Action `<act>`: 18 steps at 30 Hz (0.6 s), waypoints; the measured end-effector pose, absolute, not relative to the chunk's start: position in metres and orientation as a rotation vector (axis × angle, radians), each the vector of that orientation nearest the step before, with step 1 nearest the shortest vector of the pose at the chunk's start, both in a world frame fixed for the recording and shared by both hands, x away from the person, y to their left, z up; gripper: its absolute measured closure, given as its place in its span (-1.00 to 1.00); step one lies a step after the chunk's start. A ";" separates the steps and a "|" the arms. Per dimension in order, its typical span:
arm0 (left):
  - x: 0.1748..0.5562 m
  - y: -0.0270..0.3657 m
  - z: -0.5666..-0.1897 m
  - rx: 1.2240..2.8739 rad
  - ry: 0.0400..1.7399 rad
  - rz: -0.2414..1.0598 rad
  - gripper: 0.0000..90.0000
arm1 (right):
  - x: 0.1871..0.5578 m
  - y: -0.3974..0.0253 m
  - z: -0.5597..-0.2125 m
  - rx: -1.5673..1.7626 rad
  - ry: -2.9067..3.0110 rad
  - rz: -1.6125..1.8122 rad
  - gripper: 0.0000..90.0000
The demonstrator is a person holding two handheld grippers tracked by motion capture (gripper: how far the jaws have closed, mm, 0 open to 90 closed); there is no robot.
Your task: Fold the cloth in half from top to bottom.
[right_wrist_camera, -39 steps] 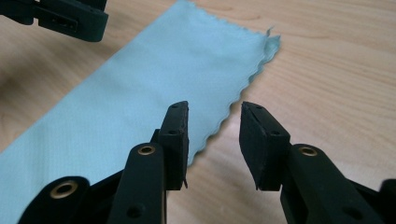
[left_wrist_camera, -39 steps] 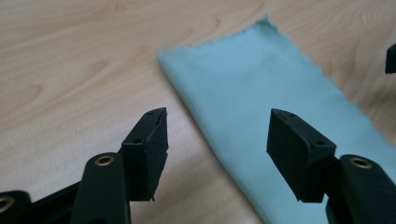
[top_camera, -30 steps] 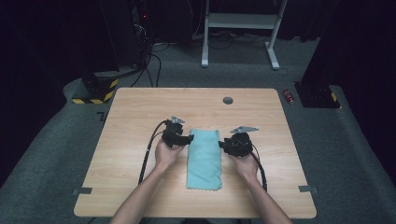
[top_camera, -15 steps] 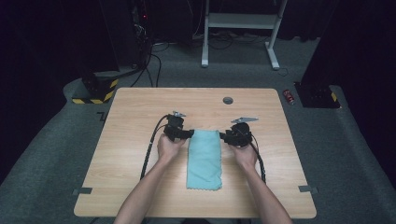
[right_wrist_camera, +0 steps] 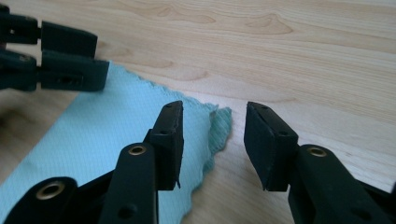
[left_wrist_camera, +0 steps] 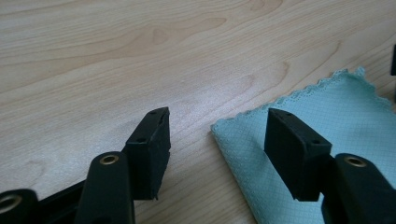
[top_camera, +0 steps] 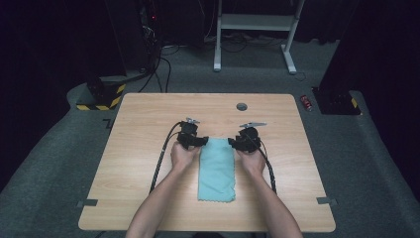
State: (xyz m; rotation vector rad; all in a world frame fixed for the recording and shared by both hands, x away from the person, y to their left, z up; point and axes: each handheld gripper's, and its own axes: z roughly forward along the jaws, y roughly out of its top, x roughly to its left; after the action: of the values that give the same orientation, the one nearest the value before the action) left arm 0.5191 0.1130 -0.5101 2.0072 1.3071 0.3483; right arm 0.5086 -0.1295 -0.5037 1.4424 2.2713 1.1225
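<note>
At cloth (top_camera: pixel 217 168) far corners: left gripper (left_wrist_camera: pixel 217 140) and right gripper (right_wrist_camera: pixel 212 128) both wide, straddling edges; next, likely close to pinch.

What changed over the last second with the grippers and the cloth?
Both grippers moved a little up the table to the cloth's far corners: left gripper and right gripper each straddle a corner, jaws open, nothing gripped yet. The cloth stayed flat in the same spot on the table.
</note>
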 end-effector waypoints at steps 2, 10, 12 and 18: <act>0.519 0.112 -0.512 2.012 1.307 0.342 -0.04 | 0.512 -0.126 -0.507 1.469 2.258 1.116 0.25; 0.517 0.108 -0.513 2.055 1.256 0.381 0.18 | 0.518 -0.121 -0.517 1.475 2.240 1.064 0.28; 0.517 0.106 -0.514 2.057 1.249 0.384 0.23 | 0.518 -0.119 -0.518 1.435 2.249 1.057 0.31; 0.516 0.104 -0.514 2.067 1.229 0.403 0.45 | 0.518 -0.116 -0.518 1.369 2.276 1.038 0.67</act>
State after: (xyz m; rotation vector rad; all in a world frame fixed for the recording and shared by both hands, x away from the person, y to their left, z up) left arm 0.5163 0.1037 -0.5142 2.0673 1.2294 0.4027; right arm 0.5176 -0.1157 -0.5183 1.3688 2.2759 1.0379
